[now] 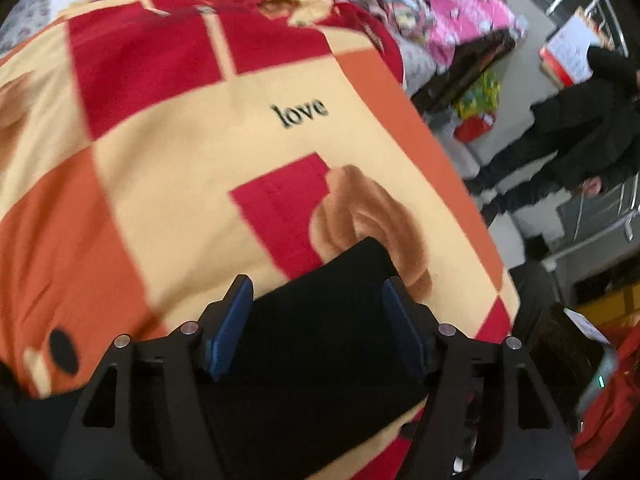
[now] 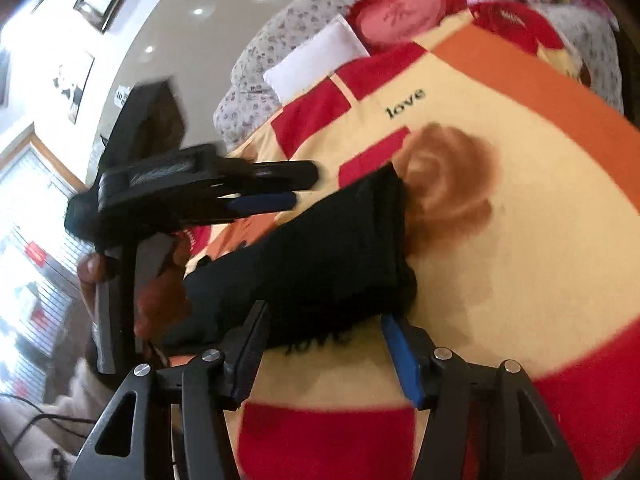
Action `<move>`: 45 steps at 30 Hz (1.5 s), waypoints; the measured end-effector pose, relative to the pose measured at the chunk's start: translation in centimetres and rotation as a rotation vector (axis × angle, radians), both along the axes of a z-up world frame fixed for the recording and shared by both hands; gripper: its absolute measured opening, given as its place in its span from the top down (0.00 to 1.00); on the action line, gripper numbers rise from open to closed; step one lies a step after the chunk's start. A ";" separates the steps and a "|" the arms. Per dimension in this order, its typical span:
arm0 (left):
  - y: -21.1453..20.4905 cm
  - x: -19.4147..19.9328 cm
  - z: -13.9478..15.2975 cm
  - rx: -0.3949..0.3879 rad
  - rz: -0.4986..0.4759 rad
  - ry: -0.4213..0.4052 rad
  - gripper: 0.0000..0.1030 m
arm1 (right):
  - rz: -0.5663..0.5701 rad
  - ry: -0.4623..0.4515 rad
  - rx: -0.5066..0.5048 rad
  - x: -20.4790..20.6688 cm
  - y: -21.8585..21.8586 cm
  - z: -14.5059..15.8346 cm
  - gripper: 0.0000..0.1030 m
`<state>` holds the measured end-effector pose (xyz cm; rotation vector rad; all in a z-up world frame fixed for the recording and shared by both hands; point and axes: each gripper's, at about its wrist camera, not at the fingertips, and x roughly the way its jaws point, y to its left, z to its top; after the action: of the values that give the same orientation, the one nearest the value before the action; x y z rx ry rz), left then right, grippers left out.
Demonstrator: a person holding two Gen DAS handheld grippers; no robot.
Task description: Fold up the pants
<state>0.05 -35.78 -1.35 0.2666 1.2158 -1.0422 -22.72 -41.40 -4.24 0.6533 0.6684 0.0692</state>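
Note:
The black pants [image 2: 320, 240] lie folded into a compact bundle on a yellow, red and orange blanket [image 2: 500, 280]. In the right wrist view my right gripper [image 2: 325, 314] stands open at the bundle's near frayed edge, and its pads do not press the cloth. My left gripper [image 2: 300, 185] hovers at the bundle's far left side, held by a hand [image 2: 90, 268]. From the left wrist view the left gripper [image 1: 317, 286] is open wide. The pants [image 1: 320, 340] lie low between its blue pads [image 1: 230, 328], loose on the blanket.
The blanket [image 1: 200, 160] bears the word "love" [image 1: 300, 112] and a brown bear print. A white pillow [image 2: 316, 60], red cushions [image 2: 400, 12] and pink bedding [image 1: 420, 4] lie beyond. A person in dark clothes [image 1: 580, 132] stands on the floor at right, near boxes [image 1: 568, 56].

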 end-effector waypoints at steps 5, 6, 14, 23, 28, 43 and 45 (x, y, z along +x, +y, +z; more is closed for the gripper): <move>-4.0 -1.4 -1.6 0.069 -0.078 -0.054 0.33 | -0.021 -0.025 -0.042 1.3 0.7 0.1 0.46; -4.5 -1.6 -1.8 0.084 -0.107 -0.053 0.33 | -0.017 -0.022 -0.038 1.6 0.6 0.3 0.46; -3.7 -0.2 -1.5 0.026 -0.114 0.042 0.61 | 0.019 -0.071 0.035 4.7 -0.4 0.8 0.87; 9.0 3.7 5.6 -0.158 0.120 0.048 0.62 | 0.292 -0.167 -0.131 9.4 8.6 6.9 0.88; 20.4 5.9 5.3 -0.184 0.361 0.035 0.51 | 0.448 -0.110 -0.193 13.6 15.5 4.9 0.76; 25.6 1.5 -0.1 -0.093 0.506 0.061 0.38 | 0.327 0.037 -0.278 15.0 10.6 3.5 0.66; 24.3 1.0 -1.1 -0.058 0.500 0.064 0.38 | 0.328 0.042 -0.244 15.3 10.3 2.6 0.66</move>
<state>1.07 -11.47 -2.45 -0.1166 1.2235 -0.6511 -7.38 -31.10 -1.69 0.3069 0.8060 0.2739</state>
